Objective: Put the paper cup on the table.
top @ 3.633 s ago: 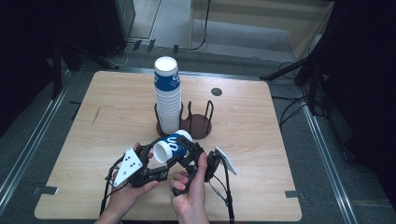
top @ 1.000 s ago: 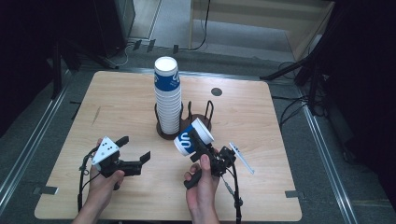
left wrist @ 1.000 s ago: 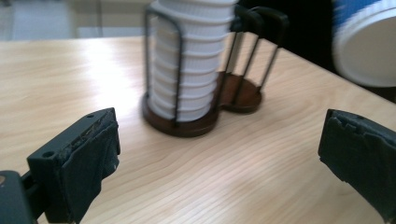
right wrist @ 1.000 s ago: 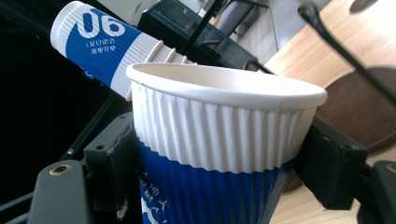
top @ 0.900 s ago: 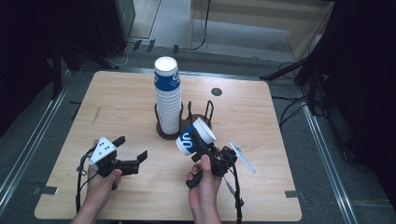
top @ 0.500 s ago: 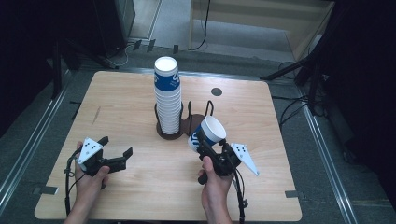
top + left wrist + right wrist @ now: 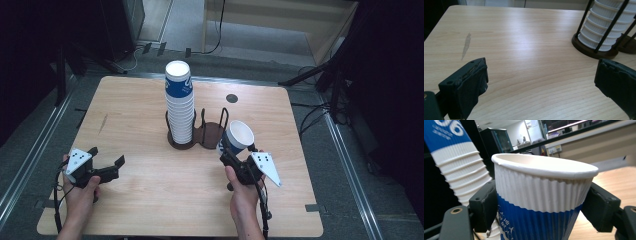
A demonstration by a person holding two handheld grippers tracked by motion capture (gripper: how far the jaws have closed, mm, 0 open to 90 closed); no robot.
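Right gripper (image 7: 231, 150) is clamping a single paper cup (image 7: 237, 138) by its blue lower wall, one jaw pressing on each side, rim up and tilted slightly. Holding it below the white ribbed band is keeping the mouth clear, likely so it can drop upright into the empty holder ring (image 7: 212, 134). The cup is sitting directly between the jaws, just right of that ring, near the desk's middle. The cup stack (image 7: 180, 107) is standing in the neighbouring ring, toward the far edge.

Left gripper (image 7: 107, 168) is hovering near the desk's left front corner, jaws spread wide with nothing between them, well apart from the cup.
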